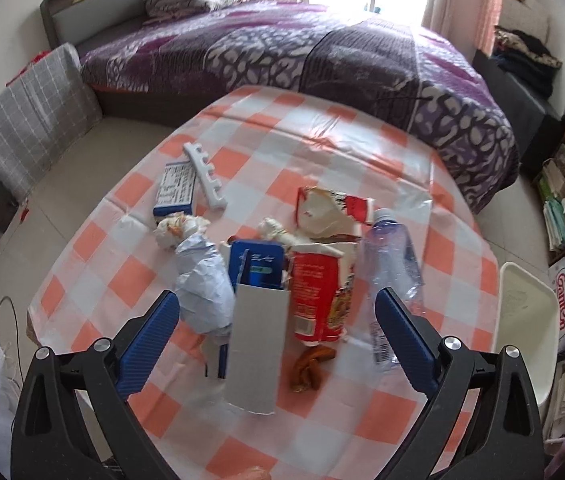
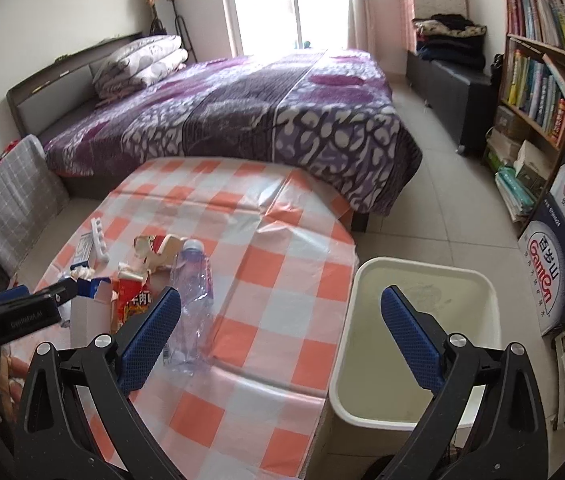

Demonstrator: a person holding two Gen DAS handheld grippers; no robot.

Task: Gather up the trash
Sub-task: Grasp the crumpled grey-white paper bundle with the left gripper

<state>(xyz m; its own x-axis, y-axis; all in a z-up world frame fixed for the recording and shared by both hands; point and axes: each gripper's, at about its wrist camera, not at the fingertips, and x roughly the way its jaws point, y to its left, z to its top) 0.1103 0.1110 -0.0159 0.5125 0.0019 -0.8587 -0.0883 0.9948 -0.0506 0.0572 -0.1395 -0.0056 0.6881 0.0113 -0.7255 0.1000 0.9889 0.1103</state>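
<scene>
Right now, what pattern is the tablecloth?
Orange-and-white checks on the tablecloth; clearest in the right wrist view.

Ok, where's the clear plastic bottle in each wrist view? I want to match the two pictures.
Left wrist view: the clear plastic bottle lies right of centre on the checked tablecloth, beside the red snack bag.
Right wrist view: the bottle lies left of centre, just past the right hand-held gripper's left finger.
Shared landmark: the white bin, off the table edge on the bottle's right in both.
</scene>
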